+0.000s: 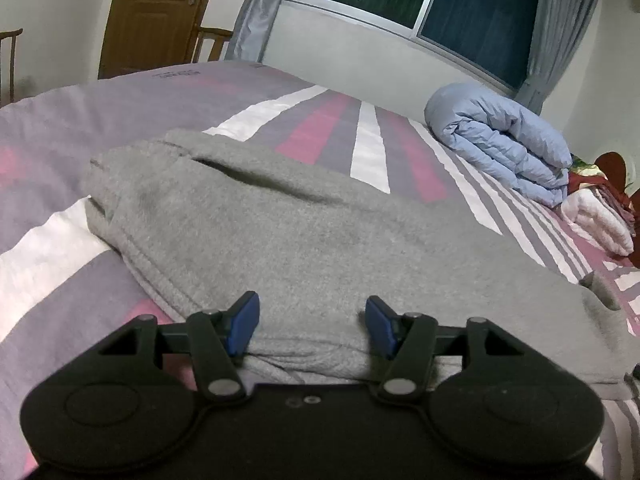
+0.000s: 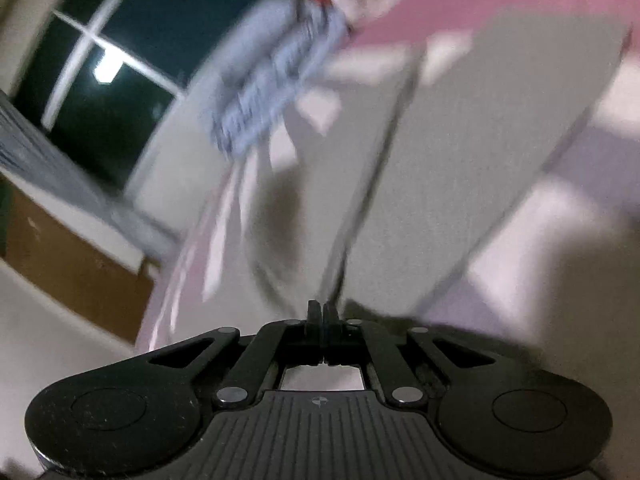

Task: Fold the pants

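Left gripper [image 1: 312, 326] spread, right gripper [image 2: 323, 312] pinching pants [image 2: 420, 184]

Striped bedspread [image 1: 120, 112] in purple, pink and white serves as reference. At its far right: rolled blue duvet [image 1: 504, 144], white folded blanket [image 1: 596, 216] just beside. Beyond it: dark window [image 1: 420, 0] (grey curtains [image 1: 256, 12] flanking), wooden door [image 1: 156, 12], chair [image 1: 212, 42].
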